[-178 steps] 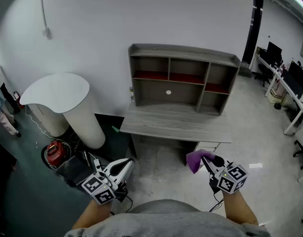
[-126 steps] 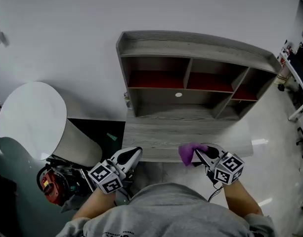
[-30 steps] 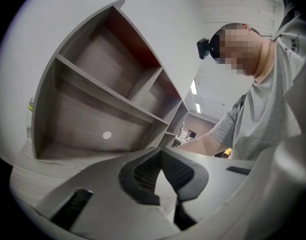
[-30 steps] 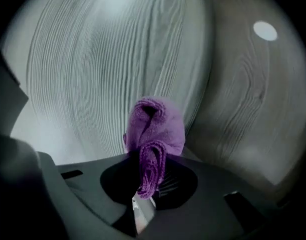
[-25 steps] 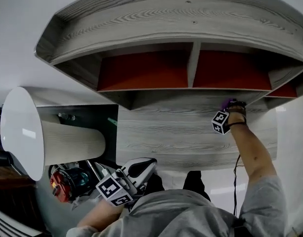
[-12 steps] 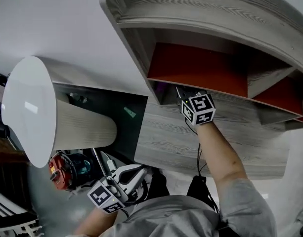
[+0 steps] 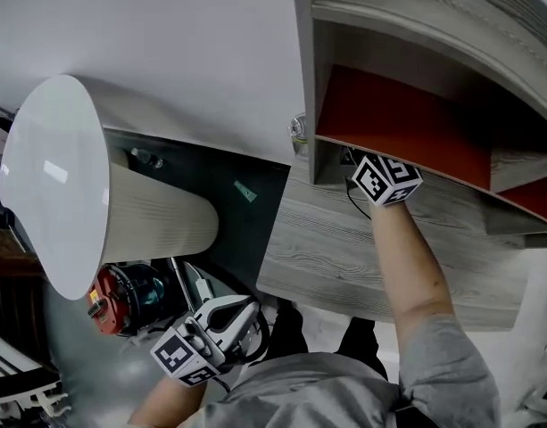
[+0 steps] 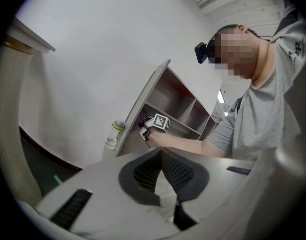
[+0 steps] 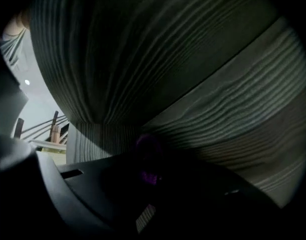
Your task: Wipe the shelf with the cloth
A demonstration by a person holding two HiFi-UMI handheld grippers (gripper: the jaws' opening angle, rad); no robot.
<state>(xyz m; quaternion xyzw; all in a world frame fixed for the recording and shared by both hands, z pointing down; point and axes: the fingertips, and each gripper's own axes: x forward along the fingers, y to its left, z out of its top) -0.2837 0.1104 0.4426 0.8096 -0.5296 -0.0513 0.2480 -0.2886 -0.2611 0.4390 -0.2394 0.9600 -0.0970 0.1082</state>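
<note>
The grey wooden shelf unit (image 7: 407, 25) with red back panels stands on a grey desk (image 7: 335, 248). My right gripper reaches into the far-left end of its lowest compartment; only its marker cube (image 7: 386, 178) shows in the head view. The purple cloth (image 9: 147, 146) is pinched in the right gripper (image 9: 149, 161), pressed against the dark wood grain. A bit of the cloth (image 8: 141, 120) also peeks out beside the cube in the left gripper view. My left gripper (image 7: 239, 314) hangs low by my body, away from the shelf, its pads (image 8: 178, 171) closed together on nothing.
A plastic bottle (image 7: 296, 134) stands just outside the shelf's left wall. A white round-topped column (image 7: 54, 176) stands at the left, with a red device (image 7: 112, 297) and cables on the dark floor beneath it. The desk's front edge runs below my right arm.
Over the last second my right gripper slid the cloth leftward along the lowest compartment to its left end. The left gripper stayed low and shut.
</note>
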